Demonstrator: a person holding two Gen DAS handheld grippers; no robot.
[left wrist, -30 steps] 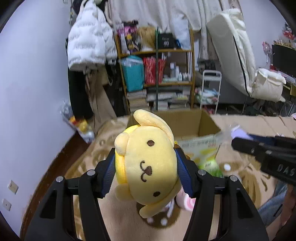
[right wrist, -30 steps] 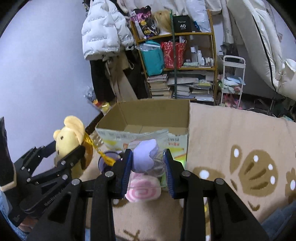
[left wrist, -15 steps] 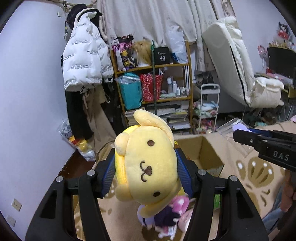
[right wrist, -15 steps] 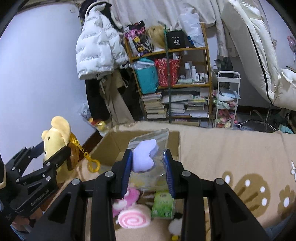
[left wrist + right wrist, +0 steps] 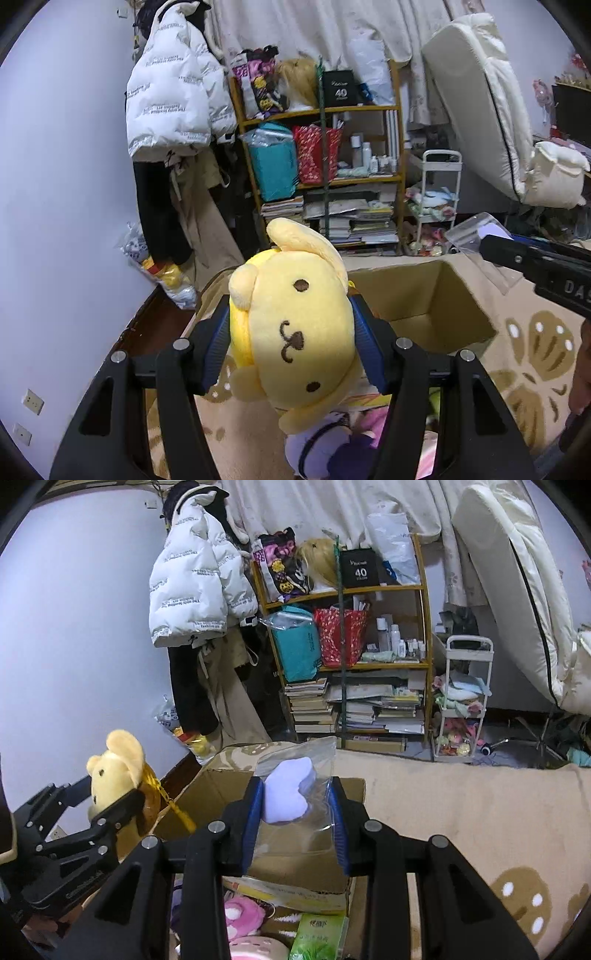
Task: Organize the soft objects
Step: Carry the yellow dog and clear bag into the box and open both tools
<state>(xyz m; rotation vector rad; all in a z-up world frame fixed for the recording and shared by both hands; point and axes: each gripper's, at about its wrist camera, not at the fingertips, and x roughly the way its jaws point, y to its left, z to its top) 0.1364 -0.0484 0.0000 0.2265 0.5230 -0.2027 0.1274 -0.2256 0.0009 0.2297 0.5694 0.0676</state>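
1. Left gripper: jaws partway apart, blue pads pressed on both sides of a yellow dog plush, gripped round the head, face toward the cam, one floppy ear up top

2. Just below that plush, under the left fingers: a lilac-and-navy soft toy and a bit of pink plush, lying on the blanket

3. Ahead & right of the left gripper: open cardboard box, inside looks bare from this angle; the held plush sits at the box's near-left corner, above its rim

4. Right gripper: jaws narrower, pads clamped on a clear zip bag w/ a lilac soft piece inside; bag top sticks up past the fingertips

5. Right under/ahead of the right gripper: same box, near wall and rim visible, bag held above its near edge. In front of the box, below the fingers: pink plush, pink swirl roll toy, green tissue pack

6. Left of the right gripper: left gripper w/ the yellow plush seen side-on, gold keychain hanging off it toward the box corner

7. Beyond the box: beige paw-print blanket, then wooden shelf w/ books, teal & red bags, bottles; white puffer jacket hangs left of the shelf, small white cart to its right, cream mattress leaning further right
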